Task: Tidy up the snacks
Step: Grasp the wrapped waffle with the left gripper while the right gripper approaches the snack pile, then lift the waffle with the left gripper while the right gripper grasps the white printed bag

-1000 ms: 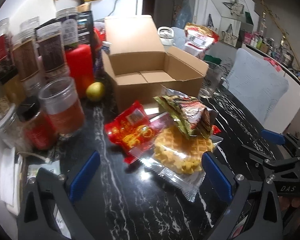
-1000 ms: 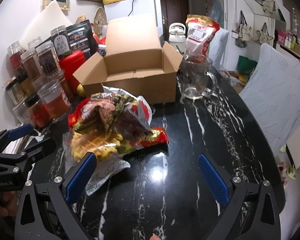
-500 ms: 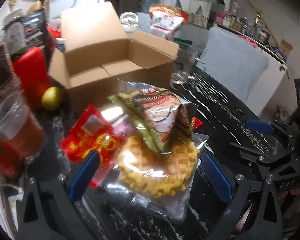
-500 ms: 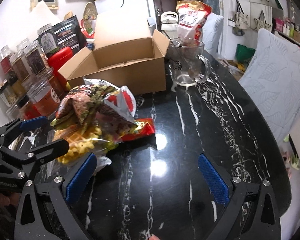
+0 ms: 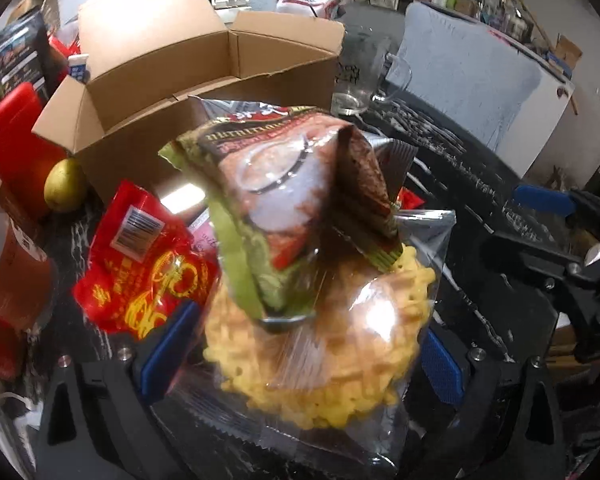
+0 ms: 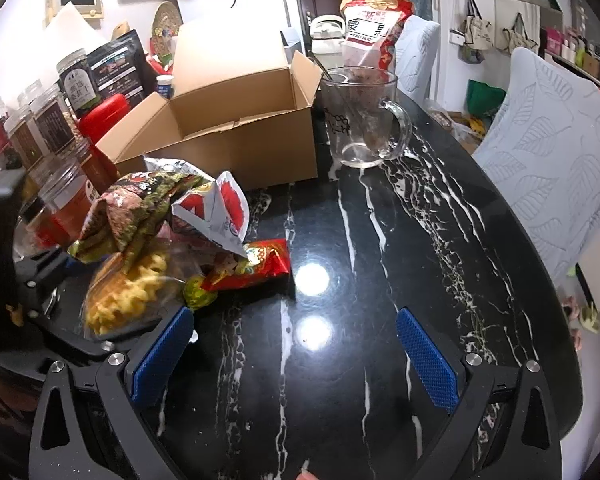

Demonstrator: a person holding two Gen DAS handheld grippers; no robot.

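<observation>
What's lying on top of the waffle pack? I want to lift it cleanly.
A crumpled green-and-brown snack bag rests on the clear waffle pack, covering its far part. Whatever lies beneath the pack is hidden.

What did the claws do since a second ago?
The left claw came down and forward over the snack pile; the waffle bag now sits between its fingers, which are closing, though I can't see them pressing yet. The right claw edged a little closer, open over bare table. The box, mug and jars stayed put.
</observation>
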